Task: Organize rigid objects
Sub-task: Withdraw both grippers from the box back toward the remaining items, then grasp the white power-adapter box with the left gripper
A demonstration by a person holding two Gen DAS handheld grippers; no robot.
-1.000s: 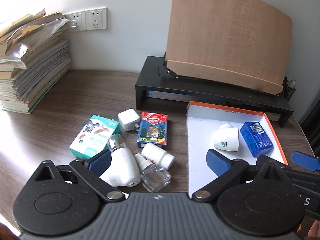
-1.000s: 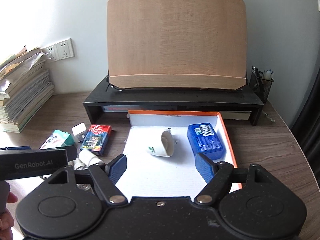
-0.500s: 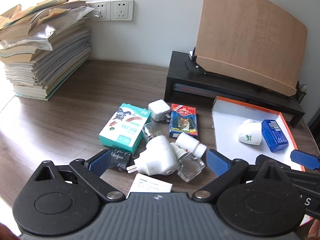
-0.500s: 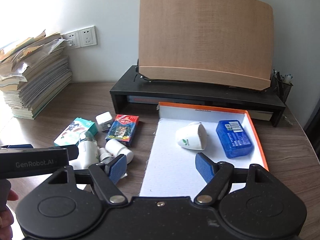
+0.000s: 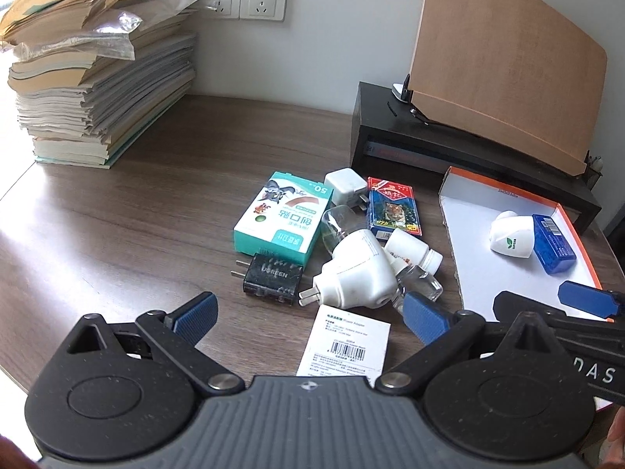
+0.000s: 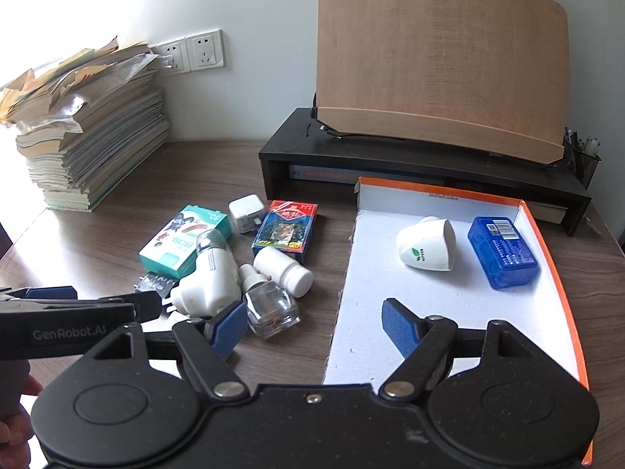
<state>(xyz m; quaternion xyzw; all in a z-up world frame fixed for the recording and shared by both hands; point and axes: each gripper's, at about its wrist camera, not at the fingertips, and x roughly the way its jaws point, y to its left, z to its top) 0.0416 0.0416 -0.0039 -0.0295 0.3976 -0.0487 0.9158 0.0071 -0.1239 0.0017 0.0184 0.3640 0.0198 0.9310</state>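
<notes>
Both wrist views low, facing wall, sharing tray (image 5: 504, 273).

An office or study desk: a wood-grain worktop (image 6: 117, 242) against a white wall with twin power sockets (image 6: 191, 54), a tall stack of worn books and papers (image 5: 93, 78), a black monitor riser (image 6: 410, 164) carrying a wooden bookstand (image 6: 441, 54), and a mesh pen holder (image 6: 584, 156) at the right edge.

desk (image 5: 156, 203): dark wood | left rear: paper stack (image 5: 97, 90) | rear: black riser (image 6: 390, 164) | centre: teal box (image 5: 283, 217), black charger (image 5: 271, 277), card pack (image 5: 392, 207), white bottle (image 6: 283, 271) | right: orange-rimmed tray (image 6: 554, 258)
</notes>
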